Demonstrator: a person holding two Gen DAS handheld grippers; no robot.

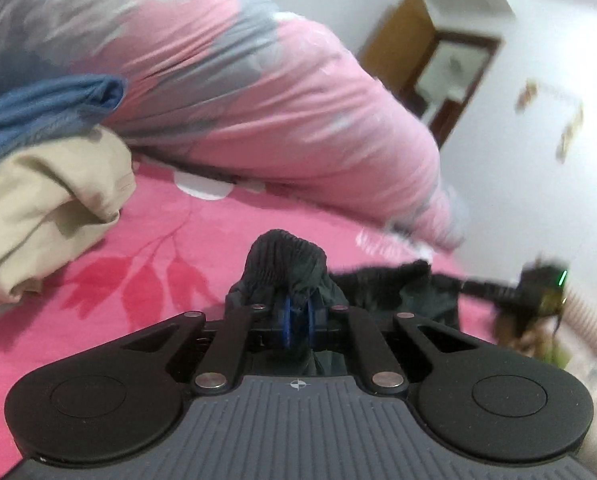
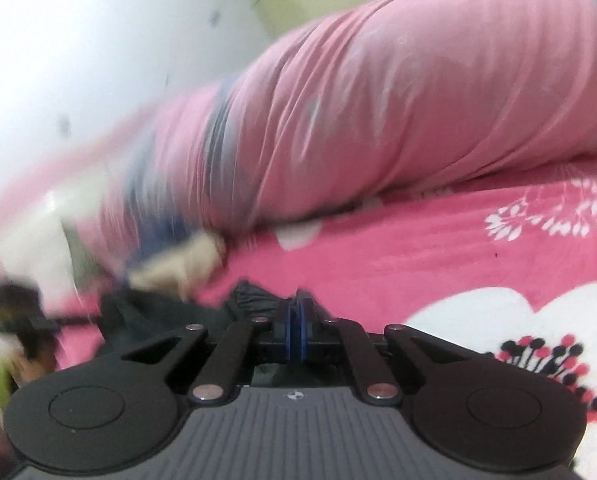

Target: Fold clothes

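On the bright pink fleece bedspread [image 1: 202,240] printed with darker red leaves and white flowers, a dark, nearly black garment of thin ribbed fabric [image 1: 378,284] lies stretched between the two hand-held tools. The left gripper [image 1: 296,308], black with blue-edged pads, is clenched on one end of that dark garment: a bunched, pleated hump of cloth rises just beyond its fingertips and hides them in part. From there the fabric runs off to the right as a taut strip toward the right gripper [image 2: 298,312], seen in the left wrist view as a blurred black shape with a small green light.

The right wrist view shows the right gripper's blue pads pressed together, with a fold of the same dark cloth pinched at them and spreading away to the left, where the other tool appears as a dark blur near the bed's edge.

Far across the bed lies a large puffy pink quilt with grey and blue patches [image 1: 282,92]. At the near left of the left wrist view sits a crumpled beige garment [image 1: 46,204] with a blue cloth [image 1: 46,100] on top, both touching the quilt. A white wall [image 1: 538,140] with a brown wooden door frame [image 1: 450,76] stands to the right, blurred.
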